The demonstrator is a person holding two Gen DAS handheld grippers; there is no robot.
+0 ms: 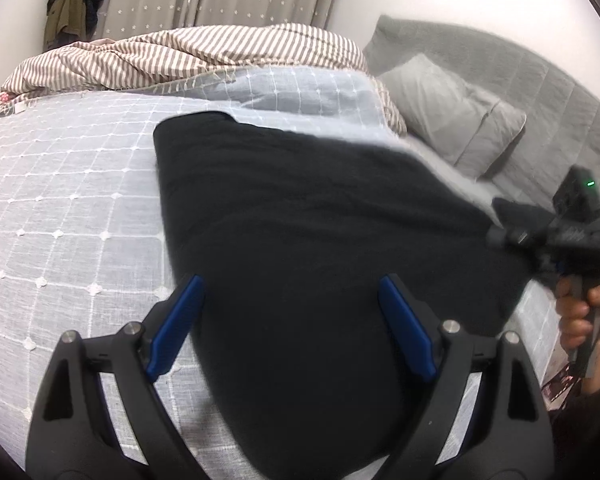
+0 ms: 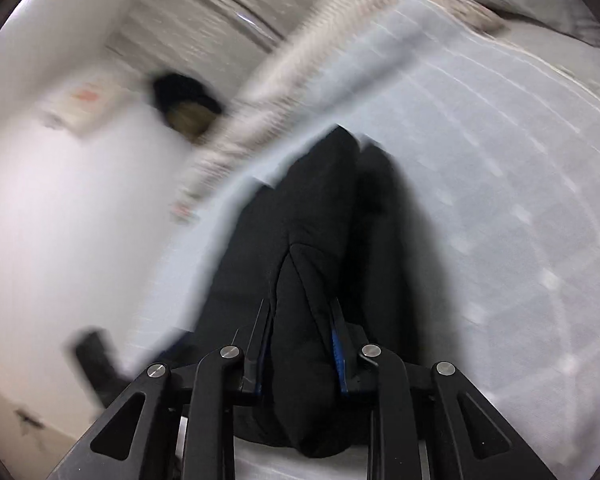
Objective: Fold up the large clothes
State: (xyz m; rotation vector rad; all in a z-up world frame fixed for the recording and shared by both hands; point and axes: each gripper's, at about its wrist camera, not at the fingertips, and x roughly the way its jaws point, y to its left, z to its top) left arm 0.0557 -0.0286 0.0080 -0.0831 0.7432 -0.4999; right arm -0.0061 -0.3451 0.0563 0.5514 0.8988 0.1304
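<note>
White-gridded pale blue bedspread (image 1: 72, 200) carries a black fabric garment (image 1: 320, 220); right gripper (image 2: 300, 344) fingers clamp its bunched edge, left gripper (image 1: 288, 320) fingers spread above it. One-sided lifting could drag it askew.

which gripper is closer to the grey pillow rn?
Right. The right gripper is shut on the black garment's edge just below the grey pillow. The left gripper is open over the garment's near end, farther away.

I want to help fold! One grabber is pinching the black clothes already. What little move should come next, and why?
Probably lift the pinched fold a little and carry it across the garment. The right gripper has its jaws closed on a bunched edge of the black garment, while the left gripper hangs open above the cloth, holding nothing. The garment looks spread flat on the checked bedspread.
</note>
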